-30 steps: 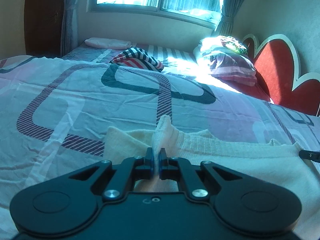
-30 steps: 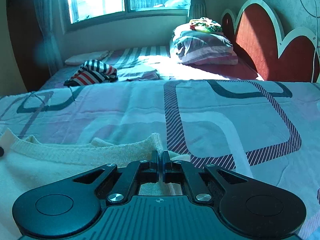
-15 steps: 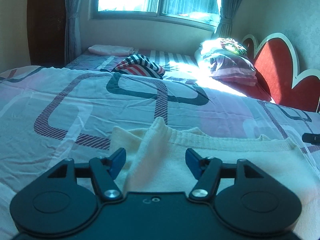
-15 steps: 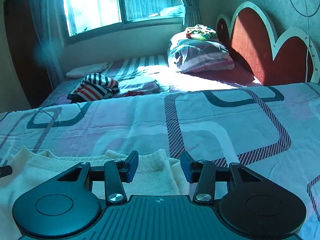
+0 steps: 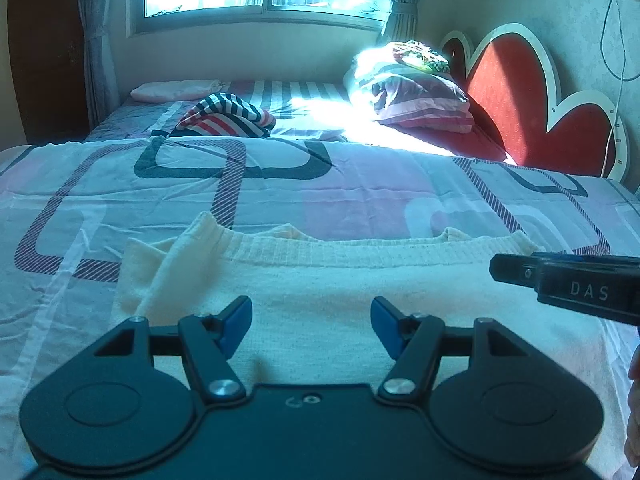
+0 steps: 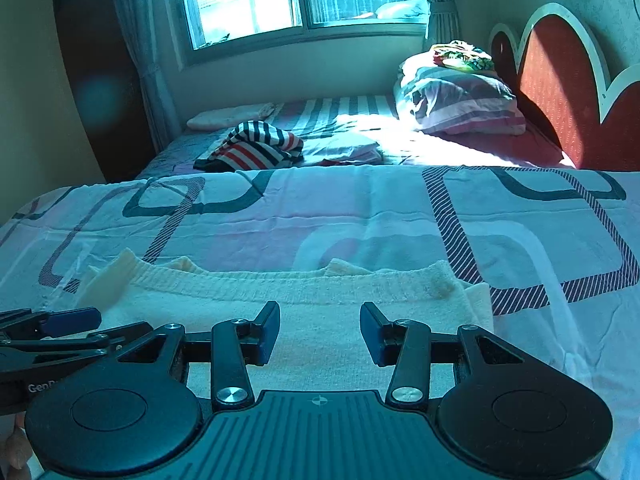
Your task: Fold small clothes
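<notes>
A cream knitted garment [image 5: 340,280] lies folded flat on the patterned bedspread [image 5: 280,184], its ribbed edge facing away from me. My left gripper [image 5: 311,314] hovers open above the garment's left part, with nothing between its blue pads. My right gripper [image 6: 320,318] is open too, over the garment [image 6: 320,292] near its right end, and holds nothing. Each gripper shows at the edge of the other's view: the right gripper [image 5: 560,276] at the right, the left gripper [image 6: 60,320] at the lower left.
A crumpled striped garment [image 5: 228,118] and a folded pink cloth [image 5: 172,90] lie at the far side of the bed under the window. Stacked pillows [image 5: 416,96] rest against the red headboard [image 5: 520,92] on the right. A hand shows at the edge of each view.
Both grippers were shut on the garment's far corners, then opened and let go. They have pulled back and up, and the cream garment now lies flat.
</notes>
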